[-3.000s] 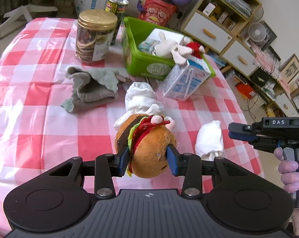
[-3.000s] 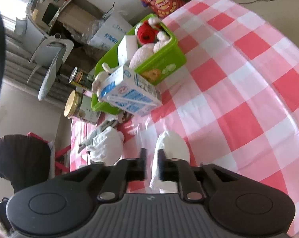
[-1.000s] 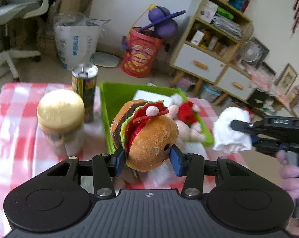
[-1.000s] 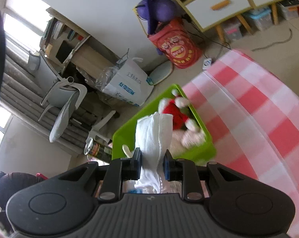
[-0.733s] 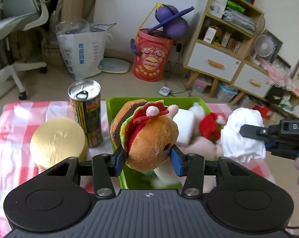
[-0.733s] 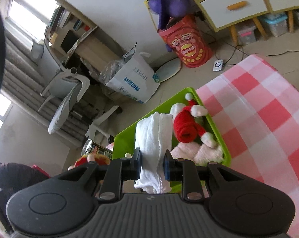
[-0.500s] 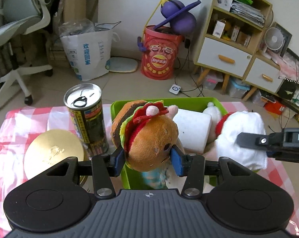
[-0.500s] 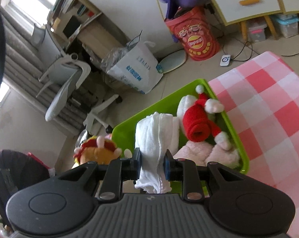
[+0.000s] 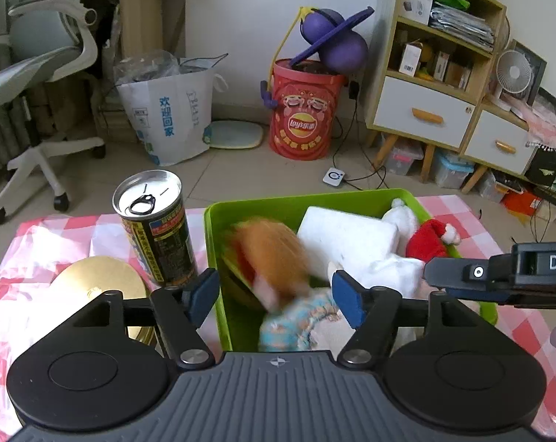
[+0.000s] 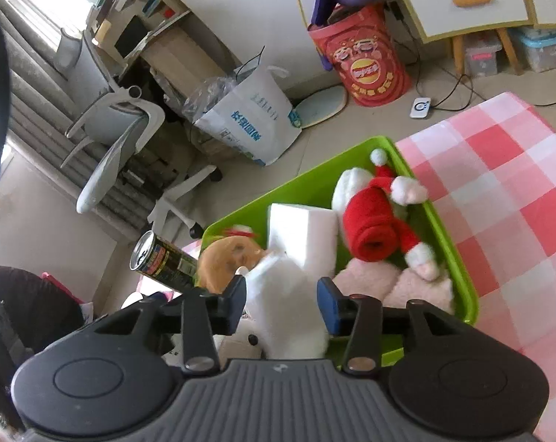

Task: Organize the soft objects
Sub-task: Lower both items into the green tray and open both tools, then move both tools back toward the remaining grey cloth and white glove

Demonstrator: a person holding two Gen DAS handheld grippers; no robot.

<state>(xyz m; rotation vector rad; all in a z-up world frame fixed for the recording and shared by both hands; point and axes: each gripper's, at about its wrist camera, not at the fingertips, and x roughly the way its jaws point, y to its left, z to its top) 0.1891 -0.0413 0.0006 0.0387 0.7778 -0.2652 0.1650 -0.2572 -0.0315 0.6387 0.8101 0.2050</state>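
My left gripper (image 9: 276, 293) is open above the green bin (image 9: 300, 199). The burger plush (image 9: 270, 254) is blurred, dropping into the bin's left end; it also shows in the right wrist view (image 10: 222, 261). My right gripper (image 10: 281, 296) is open over the same bin (image 10: 458, 272), and the white cloth (image 10: 285, 309) hangs loose between its jaws. It also shows in the left wrist view (image 9: 392, 272). The bin holds a white foam block (image 9: 344, 239), a red-and-white Santa plush (image 10: 377, 217) and a pink plush (image 10: 388, 283).
A tall drink can (image 9: 154, 228) and a gold-lidded jar (image 9: 101, 287) stand just left of the bin on the red-checked tablecloth (image 10: 506, 191). The table edge lies behind the bin, with floor, an office chair (image 9: 35, 84) and shelves beyond.
Both grippers have opened over the bin. The burger plush has left the left jaws and is falling in. The white cloth is released from the right jaws.
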